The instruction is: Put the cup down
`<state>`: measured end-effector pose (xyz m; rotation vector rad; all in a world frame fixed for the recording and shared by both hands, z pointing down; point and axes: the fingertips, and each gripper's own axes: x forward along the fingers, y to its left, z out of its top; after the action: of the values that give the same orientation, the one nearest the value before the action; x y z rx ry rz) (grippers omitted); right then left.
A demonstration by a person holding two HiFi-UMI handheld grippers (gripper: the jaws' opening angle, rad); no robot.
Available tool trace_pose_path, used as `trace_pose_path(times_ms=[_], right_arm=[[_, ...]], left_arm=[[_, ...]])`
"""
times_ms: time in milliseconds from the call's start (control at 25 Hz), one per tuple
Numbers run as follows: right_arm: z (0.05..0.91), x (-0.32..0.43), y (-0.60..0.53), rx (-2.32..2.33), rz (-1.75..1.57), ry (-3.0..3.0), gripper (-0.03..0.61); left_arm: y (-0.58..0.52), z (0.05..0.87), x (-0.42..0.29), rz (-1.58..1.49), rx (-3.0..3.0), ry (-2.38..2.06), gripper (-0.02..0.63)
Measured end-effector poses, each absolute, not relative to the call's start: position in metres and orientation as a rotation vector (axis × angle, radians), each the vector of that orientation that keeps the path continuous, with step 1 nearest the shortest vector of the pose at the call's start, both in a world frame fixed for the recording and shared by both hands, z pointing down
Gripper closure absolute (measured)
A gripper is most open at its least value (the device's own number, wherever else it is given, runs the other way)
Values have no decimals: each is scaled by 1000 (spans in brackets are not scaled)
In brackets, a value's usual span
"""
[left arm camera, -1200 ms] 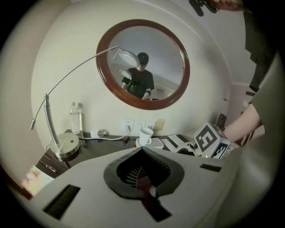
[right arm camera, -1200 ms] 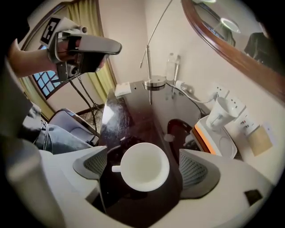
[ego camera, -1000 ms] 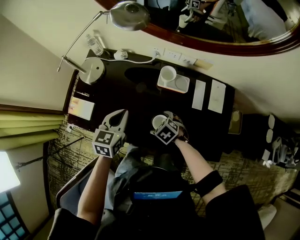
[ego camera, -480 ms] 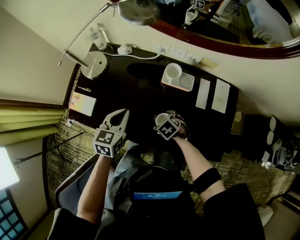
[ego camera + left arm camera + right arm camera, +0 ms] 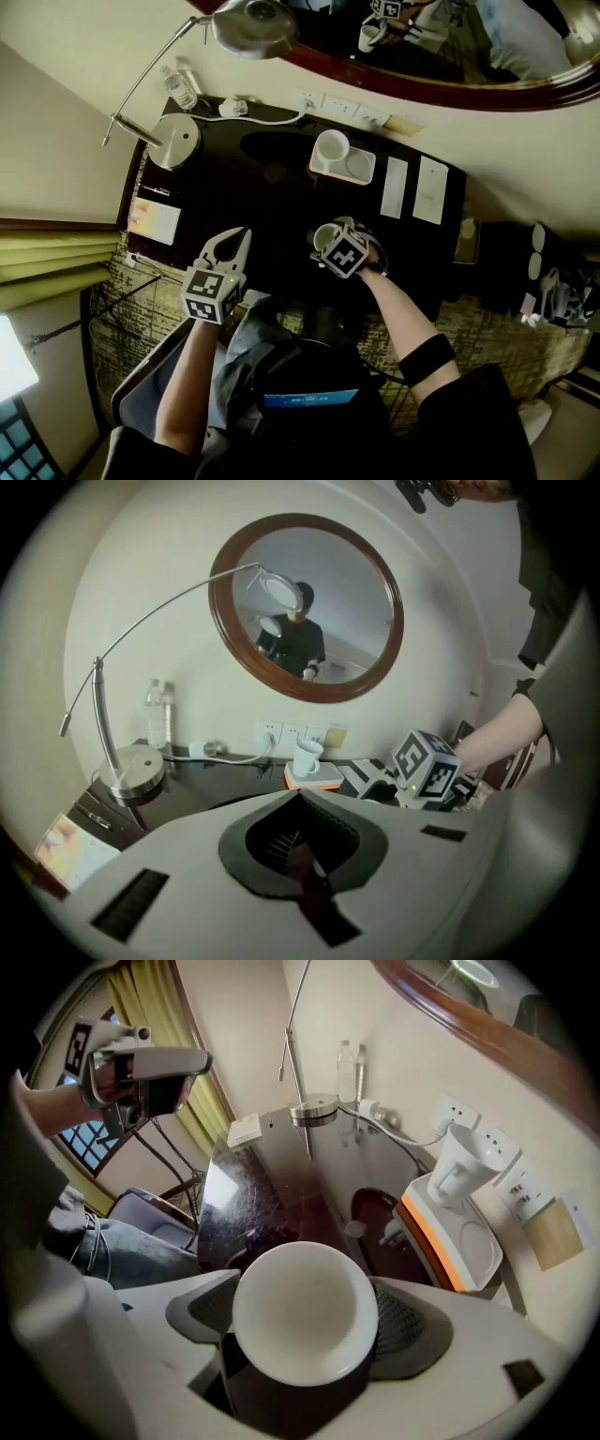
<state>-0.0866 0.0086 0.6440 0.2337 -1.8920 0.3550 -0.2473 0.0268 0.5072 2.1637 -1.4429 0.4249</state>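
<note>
Since my right claw (image 5: 330, 242), jaws just drawn inward, grips the cup (image 5: 305, 1312) by its sides at the worktop's (image 5: 272, 178) near side, I judge it light, slick, breakable; left claw (image 5: 241, 235) is closed, empty.

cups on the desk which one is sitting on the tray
The back cup, standing upright on the orange-edged white tray by the wall sockets. The front cup is off the tray, near the desk's front edge.
</note>
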Motion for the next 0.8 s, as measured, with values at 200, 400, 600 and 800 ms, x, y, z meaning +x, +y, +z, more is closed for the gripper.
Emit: trace_pose_path(times_ms=[200,400,600,800], right_arm=[[624,-66,-27,238,331,-1906,141],[606,-45,-79,279,281,-1912,141],[590,-29,-136,308,248,-1923,141],[586,-20,-188,371,274,-1958,141]], left_arm=[[26,514,-229,425,2186,-1393,614],[18,515,-213,428,2214,-1356,614],[13,522,-204,451,2219,-1329,614],[9,536,-193,479,2203,-1310,614]])
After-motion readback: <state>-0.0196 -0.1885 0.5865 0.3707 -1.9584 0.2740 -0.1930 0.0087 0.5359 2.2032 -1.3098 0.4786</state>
